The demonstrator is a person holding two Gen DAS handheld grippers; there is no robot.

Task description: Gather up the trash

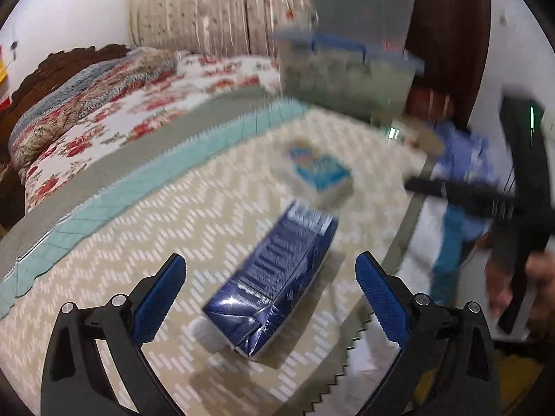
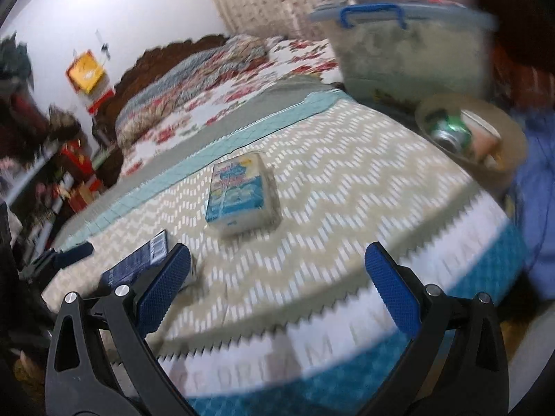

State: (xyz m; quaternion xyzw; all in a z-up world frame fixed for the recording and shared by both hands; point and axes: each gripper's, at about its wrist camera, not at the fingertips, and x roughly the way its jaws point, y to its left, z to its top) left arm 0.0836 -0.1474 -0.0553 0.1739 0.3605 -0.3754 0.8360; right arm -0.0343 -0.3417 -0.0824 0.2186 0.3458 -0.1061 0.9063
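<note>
A dark blue carton (image 1: 274, 277) lies on its side on the zigzag-patterned cloth, crumpled at its near end. My left gripper (image 1: 269, 300) is open, its blue pads on either side of the carton without touching it. Farther back lies a light blue tissue pack (image 1: 321, 170), also seen in the right wrist view as the tissue pack (image 2: 241, 194). My right gripper (image 2: 277, 277) is open over the cloth with nothing between its fingers; the blue carton (image 2: 142, 260) sits just left of its left pad. A beige basket (image 2: 475, 138) at the right holds a green can (image 2: 449, 130) and other trash.
Stacked clear storage bins (image 1: 350, 41) with blue lids stand at the back of the covered surface (image 2: 347, 208). A bed with a floral quilt (image 1: 121, 104) lies beyond. A hand (image 1: 534, 284) holds the other gripper at the right. Cluttered shelves (image 2: 52, 173) are on the left.
</note>
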